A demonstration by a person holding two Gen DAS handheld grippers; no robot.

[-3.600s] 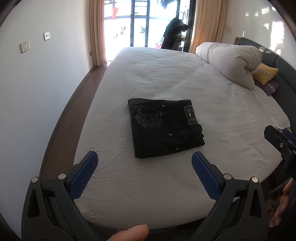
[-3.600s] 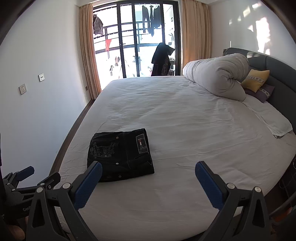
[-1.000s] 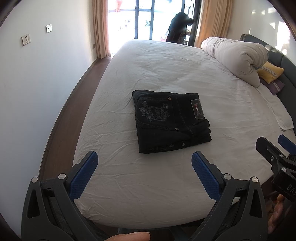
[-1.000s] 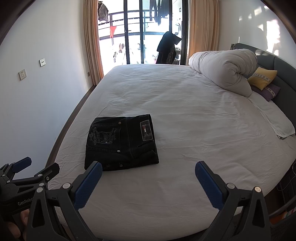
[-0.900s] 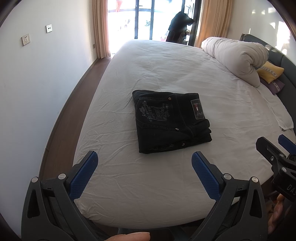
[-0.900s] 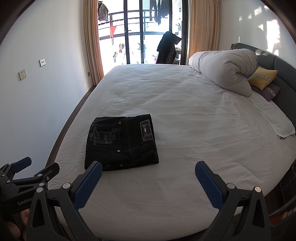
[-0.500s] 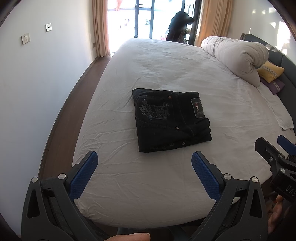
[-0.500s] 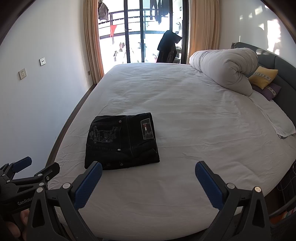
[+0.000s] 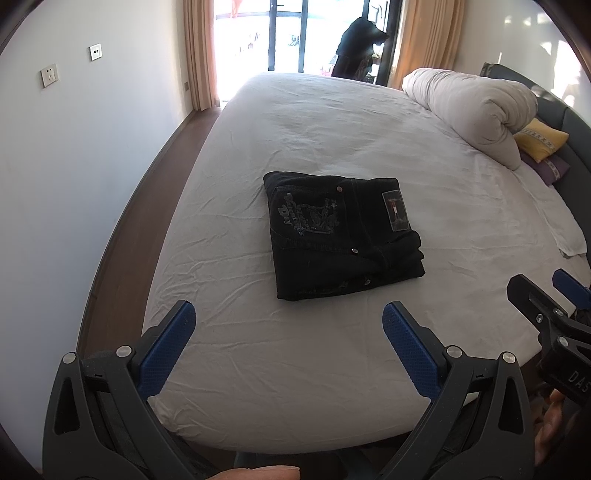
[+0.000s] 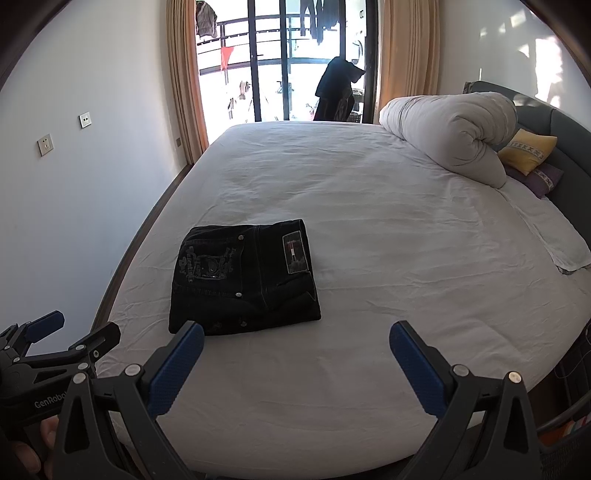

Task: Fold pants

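Folded pants [image 9: 341, 234] on bed [image 9: 332, 369], both grippers [image 9: 288, 332] [image 10: 295, 350] released; balcony laundry [image 10: 321, 16] only in right view.

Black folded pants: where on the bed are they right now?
The black folded pants lie flat on the white bedsheet, near its left edge, just beyond the open left tongs, touched by neither tongs.

a home bedroom: bed [image 10: 369, 192], rolled duvet [image 10: 450, 129], curtains [image 10: 184, 74].
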